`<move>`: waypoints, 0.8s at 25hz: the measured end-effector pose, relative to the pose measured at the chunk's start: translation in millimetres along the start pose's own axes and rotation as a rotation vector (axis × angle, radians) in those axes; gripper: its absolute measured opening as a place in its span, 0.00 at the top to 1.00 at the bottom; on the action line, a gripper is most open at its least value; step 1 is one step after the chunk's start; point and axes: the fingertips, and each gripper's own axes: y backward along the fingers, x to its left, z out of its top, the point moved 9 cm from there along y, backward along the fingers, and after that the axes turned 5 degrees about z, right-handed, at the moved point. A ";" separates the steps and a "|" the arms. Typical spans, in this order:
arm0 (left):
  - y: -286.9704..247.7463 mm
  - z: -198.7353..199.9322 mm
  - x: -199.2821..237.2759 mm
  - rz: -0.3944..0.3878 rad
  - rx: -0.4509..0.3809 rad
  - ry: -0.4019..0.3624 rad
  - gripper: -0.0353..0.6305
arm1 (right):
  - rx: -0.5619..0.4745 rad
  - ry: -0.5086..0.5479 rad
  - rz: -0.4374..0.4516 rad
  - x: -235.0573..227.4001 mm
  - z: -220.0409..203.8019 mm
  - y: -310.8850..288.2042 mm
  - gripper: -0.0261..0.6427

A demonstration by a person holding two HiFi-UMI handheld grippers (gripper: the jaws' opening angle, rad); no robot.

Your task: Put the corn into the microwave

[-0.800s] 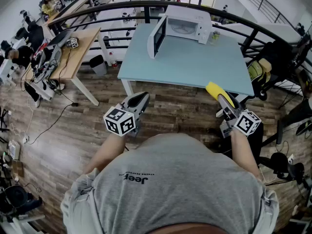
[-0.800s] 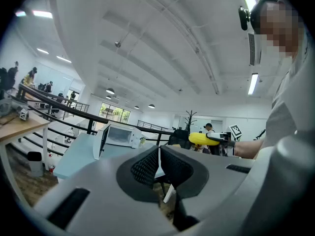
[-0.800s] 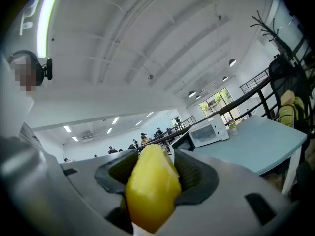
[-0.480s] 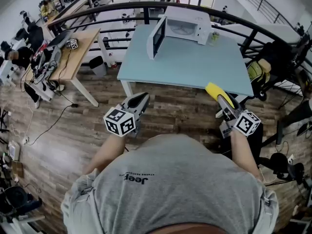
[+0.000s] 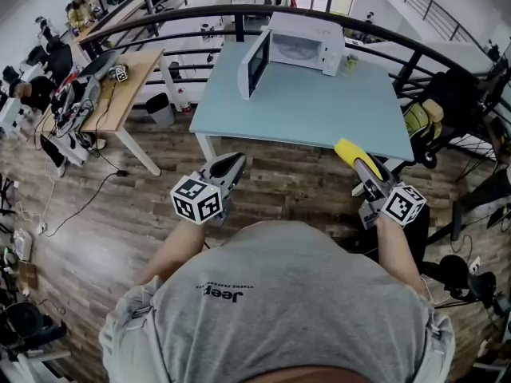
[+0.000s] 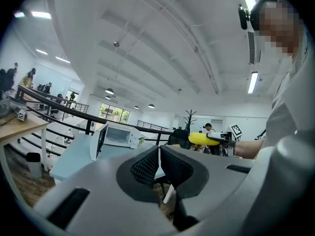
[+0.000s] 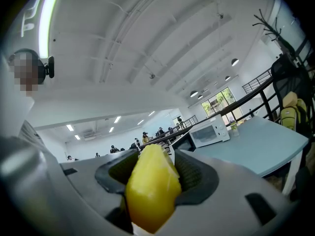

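Fingers (image 7: 193,175) of the right gripper (image 7: 155,170) are clamped on the corn (image 7: 150,191), with one dark ribbed pad pressing each side. The cob lies lengthwise between them and its front end pokes out past the fingertips. It is plain bright yellow, smooth and glossy, tapering to a blunt tip; no separate kernels can be made out. Its back end is buried in the gripper's body.

From the head view, the person's grey shirt (image 5: 279,302) fills the bottom of the scene and hides both forearms up to the marker cubes. The right gripper (image 5: 366,171) is held level, with the corn (image 5: 348,149) hanging at the near right corner of a pale blue table (image 5: 319,110). The left gripper (image 5: 227,166) is over the wooden floor, short of the table's near edge. Its fingers (image 6: 147,166) are pressed together with nothing between them.

At the far edge of the table stands the white microwave (image 5: 307,42), well apart from the corn, its door (image 5: 255,62) swung open to the left. A small greenish item (image 5: 351,61) just beside the microwave is too small to identify. A black curved railing (image 5: 415,46) runs behind the table.
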 end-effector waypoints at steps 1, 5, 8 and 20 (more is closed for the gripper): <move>-2.5 0.8 -3.6 0.001 0.001 -0.002 0.90 | 0.003 0.004 0.004 -1.7 1.8 2.2 0.60; -15.2 3.1 -22.8 0.002 0.003 -0.019 0.90 | 0.006 0.015 0.024 -11.4 12.4 13.5 0.60; -26.7 4.9 -39.7 0.002 -0.003 -0.027 0.90 | 0.010 0.028 0.042 -20.6 22.5 21.6 0.60; -60.7 -7.2 -107.2 0.022 -0.021 -0.012 0.90 | 0.044 0.070 0.131 -49.8 48.9 36.1 0.60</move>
